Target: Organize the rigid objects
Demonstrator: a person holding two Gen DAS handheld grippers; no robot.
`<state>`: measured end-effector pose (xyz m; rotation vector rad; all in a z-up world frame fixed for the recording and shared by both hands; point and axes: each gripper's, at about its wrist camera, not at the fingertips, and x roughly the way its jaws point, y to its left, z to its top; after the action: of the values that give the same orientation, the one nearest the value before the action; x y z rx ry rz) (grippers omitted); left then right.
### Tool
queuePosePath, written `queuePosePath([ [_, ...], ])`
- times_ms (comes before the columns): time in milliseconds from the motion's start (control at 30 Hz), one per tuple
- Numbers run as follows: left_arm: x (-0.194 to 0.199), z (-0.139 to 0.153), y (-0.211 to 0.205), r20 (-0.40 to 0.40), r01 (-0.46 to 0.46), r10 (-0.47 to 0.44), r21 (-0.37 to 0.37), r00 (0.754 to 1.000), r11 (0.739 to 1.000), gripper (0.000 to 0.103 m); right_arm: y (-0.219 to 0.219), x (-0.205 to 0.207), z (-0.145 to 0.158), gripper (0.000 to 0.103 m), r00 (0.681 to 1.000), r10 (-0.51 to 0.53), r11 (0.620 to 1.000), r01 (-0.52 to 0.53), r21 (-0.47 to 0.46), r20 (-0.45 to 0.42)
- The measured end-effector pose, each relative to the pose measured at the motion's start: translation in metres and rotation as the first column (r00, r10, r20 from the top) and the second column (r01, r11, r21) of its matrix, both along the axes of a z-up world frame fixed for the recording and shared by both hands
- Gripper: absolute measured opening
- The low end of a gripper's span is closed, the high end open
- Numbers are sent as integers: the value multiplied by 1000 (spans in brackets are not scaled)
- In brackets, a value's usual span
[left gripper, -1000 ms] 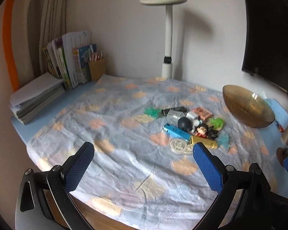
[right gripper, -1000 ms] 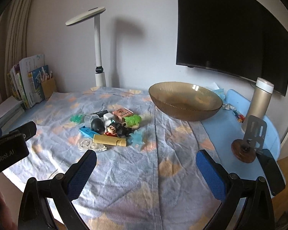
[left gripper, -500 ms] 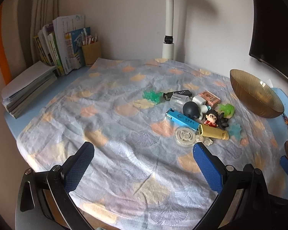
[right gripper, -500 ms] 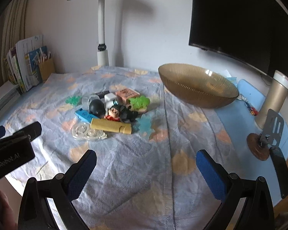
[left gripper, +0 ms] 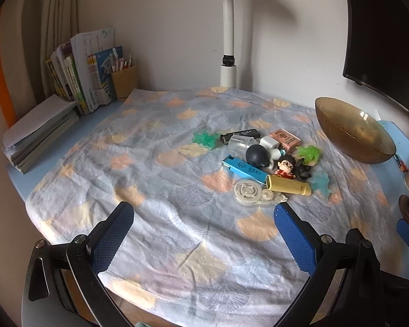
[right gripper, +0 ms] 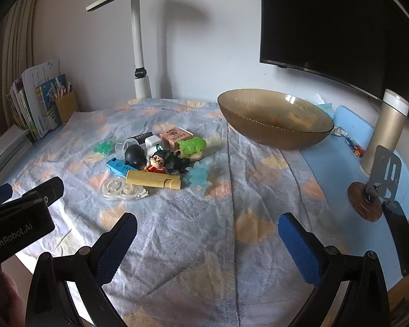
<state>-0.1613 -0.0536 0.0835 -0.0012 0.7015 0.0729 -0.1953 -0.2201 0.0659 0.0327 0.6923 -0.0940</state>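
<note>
A leaf-print cloth (right gripper: 204,218) covers the blue table (right gripper: 338,169) (dark monitor (right gripper: 327,21) behind); both claws spread, empty.

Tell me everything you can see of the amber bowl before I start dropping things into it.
The amber bowl is wide, shallow, translucent brown with fine ribbing, and looks like glass or clear plastic. It sits upright near the back right of the table, straddling the edge of the patterned cloth and the bare blue tabletop. Nothing shows inside it. It stands apart from the toy pile; the pink box and green figure lie nearest, to its left. Neither gripper touches it.
</note>
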Motion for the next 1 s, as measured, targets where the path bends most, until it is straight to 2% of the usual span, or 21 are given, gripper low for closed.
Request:
queuePosePath([
  [267, 4, -3, 2, -12, 16, -16, 2, 1000, 1000, 102, -6, -2, -2, 103, 1000, -10, 1000, 10, 17, -11],
  [400, 15, -5, 32, -14, -26, 26, -20, 1000, 999, 102, -7, 3, -5, 103, 1000, -3, 1000, 4, 21, -24],
  [567, 42, -12, 71, -67, -67, 62, -78, 996, 995, 102, -9, 19, -3, 103, 997, 70, 997, -69, 37, -24],
  [700, 71, -11, 80, -94, -26, 19, -74, 995, 997, 102, -8, 44, 3, 103, 988, 150, 988, -148, 40, -42],
  [767, 87, -10, 80, -109, 38, -47, -81, 993, 996, 102, -5, 56, 8, 103, 977, 206, 979, -205, 18, -61],
  [833, 107, -13, 79, -146, 113, -133, -132, 980, 985, 102, 4, 68, 11, 103, 960, 268, 960, -274, -64, -87],
  [933, 142, -24, 76, -199, 178, -228, -242, 953, 954, 102, 19, 84, 9, 102, 910, 387, 899, -408, -161, -150],
  [1000, 158, -30, 70, -211, 179, -229, -232, 950, 956, 100, 25, 96, 1, 92, 862, 462, 850, -497, -174, -206],
])
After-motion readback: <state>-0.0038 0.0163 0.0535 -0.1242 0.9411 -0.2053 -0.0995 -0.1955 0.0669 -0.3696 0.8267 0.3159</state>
